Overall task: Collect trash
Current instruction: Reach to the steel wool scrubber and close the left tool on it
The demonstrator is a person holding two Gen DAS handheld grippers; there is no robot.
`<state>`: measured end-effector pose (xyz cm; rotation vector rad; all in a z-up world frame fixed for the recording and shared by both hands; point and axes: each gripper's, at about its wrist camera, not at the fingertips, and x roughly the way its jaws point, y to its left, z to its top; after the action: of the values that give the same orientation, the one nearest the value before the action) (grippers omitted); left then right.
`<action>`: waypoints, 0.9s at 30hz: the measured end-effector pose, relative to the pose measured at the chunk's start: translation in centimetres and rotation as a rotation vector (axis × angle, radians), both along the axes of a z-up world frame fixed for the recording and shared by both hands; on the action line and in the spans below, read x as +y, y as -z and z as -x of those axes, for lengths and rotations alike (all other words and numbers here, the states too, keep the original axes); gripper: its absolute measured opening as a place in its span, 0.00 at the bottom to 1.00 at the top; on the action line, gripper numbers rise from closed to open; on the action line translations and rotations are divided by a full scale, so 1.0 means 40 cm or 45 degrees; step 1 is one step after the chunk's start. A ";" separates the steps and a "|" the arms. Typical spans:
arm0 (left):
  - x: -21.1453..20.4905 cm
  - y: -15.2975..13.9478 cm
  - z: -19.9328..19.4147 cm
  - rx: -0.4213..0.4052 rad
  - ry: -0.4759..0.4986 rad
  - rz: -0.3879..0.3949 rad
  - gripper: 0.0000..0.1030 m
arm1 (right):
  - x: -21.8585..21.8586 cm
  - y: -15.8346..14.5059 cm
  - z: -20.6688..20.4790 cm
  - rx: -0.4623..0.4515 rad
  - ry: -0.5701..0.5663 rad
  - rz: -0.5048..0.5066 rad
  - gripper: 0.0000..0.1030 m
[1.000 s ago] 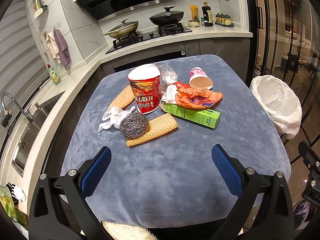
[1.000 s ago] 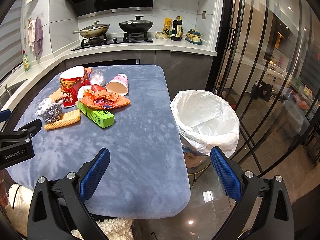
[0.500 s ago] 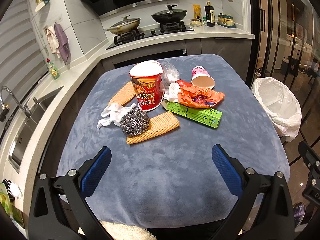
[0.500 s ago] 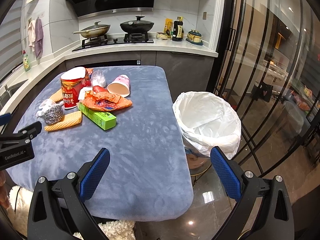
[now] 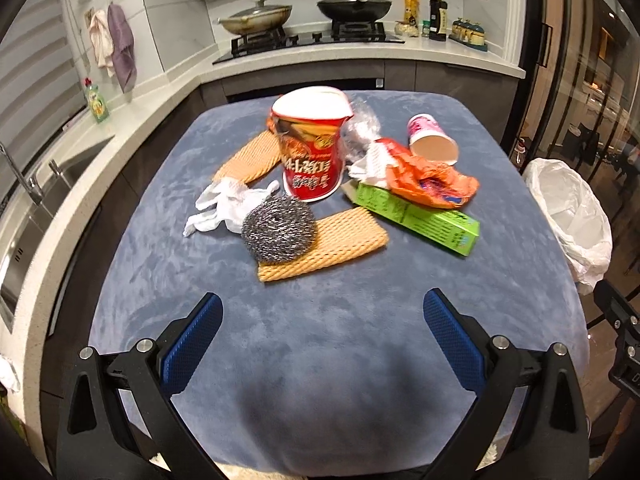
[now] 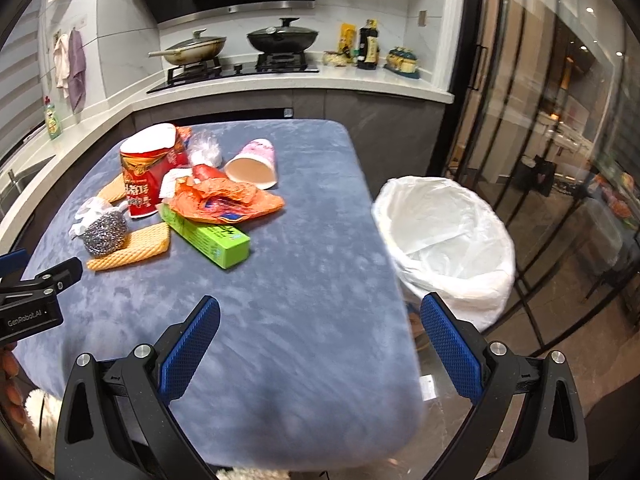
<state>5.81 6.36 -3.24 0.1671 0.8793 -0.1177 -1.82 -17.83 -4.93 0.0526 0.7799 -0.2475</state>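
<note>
Nothing is held: the left gripper (image 5: 322, 320) and right gripper (image 6: 320, 322) are spread wide at the table's (image 5: 320, 360) near edge. The trash pile is being approached; the steel scourer (image 5: 279, 227), nearest, probably needs grasping first.

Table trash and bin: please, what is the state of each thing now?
Noodle cup: upright, lid on.
Paper cup: on its side, empty.
Green box: lying flat, closed.
Orange wrapper: crumpled, on the box.
Scourer: resting on foam net.
Bin: open, lined.
Left gripper: open.
Right gripper: open.
</note>
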 end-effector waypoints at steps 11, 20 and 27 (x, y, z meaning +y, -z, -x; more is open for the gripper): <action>0.118 0.087 -0.152 0.142 -0.111 0.086 0.93 | 0.076 0.064 -0.146 0.052 -0.070 -0.024 0.93; 0.130 0.123 -0.251 0.183 -0.110 0.160 0.93 | 0.125 0.095 -0.240 0.089 -0.097 -0.027 0.93; 0.133 0.170 -0.318 0.251 -0.114 0.186 0.93 | 0.158 0.104 -0.302 0.094 -0.126 -0.029 0.93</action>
<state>18.55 11.68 -10.03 -0.0211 1.0695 -0.1159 10.26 -11.51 -9.07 0.0263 0.8562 -0.1474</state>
